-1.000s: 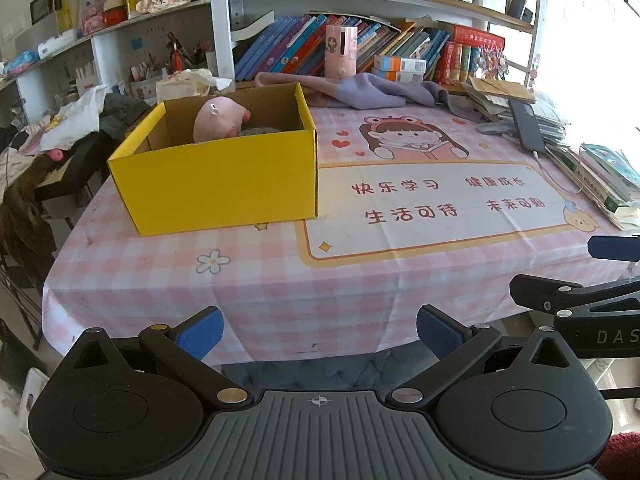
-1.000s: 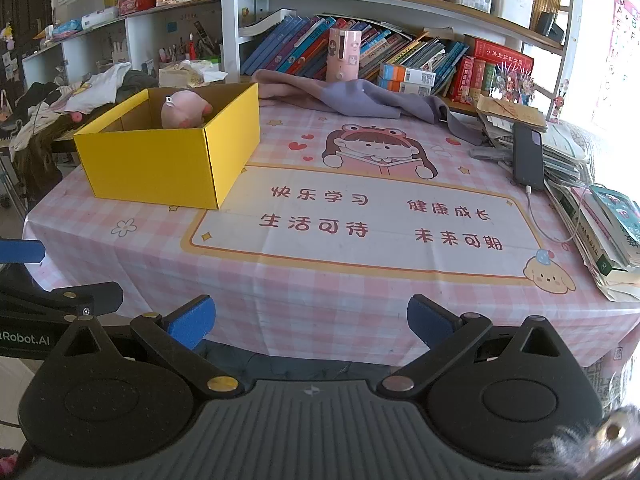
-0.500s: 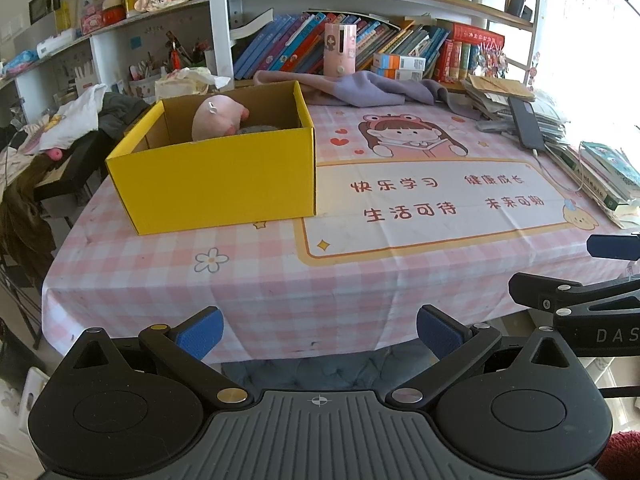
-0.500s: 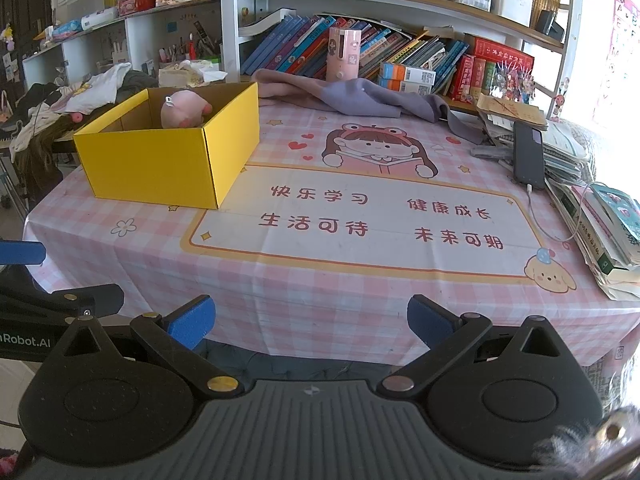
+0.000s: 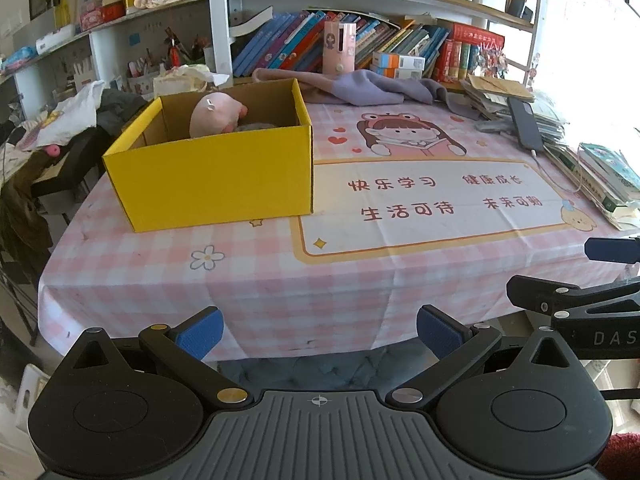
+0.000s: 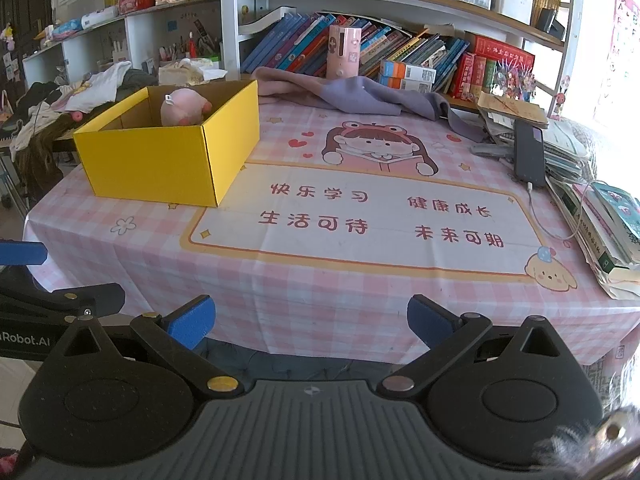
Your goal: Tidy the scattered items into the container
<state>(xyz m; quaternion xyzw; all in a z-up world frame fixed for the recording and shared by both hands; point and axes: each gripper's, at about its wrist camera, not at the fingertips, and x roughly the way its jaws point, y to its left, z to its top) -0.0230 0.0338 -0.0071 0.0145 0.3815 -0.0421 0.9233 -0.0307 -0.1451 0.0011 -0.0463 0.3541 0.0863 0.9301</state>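
Note:
A yellow cardboard box (image 5: 216,184) stands on the left of the pink checked tablecloth (image 5: 280,280); it also shows in the right wrist view (image 6: 160,168). A pink plush toy (image 5: 216,114) lies inside it with a grey item beside it, and the toy shows in the right wrist view too (image 6: 180,110). My left gripper (image 5: 318,330) is open and empty, held off the table's near edge. My right gripper (image 6: 310,322) is open and empty, also off the near edge, to the right of the left one.
A purple cloth (image 6: 360,94) lies at the back of the table by the bookshelf. A phone (image 6: 528,152) on a cable and stacked books (image 6: 600,224) line the right edge. A pink holder (image 6: 344,52) stands on the shelf.

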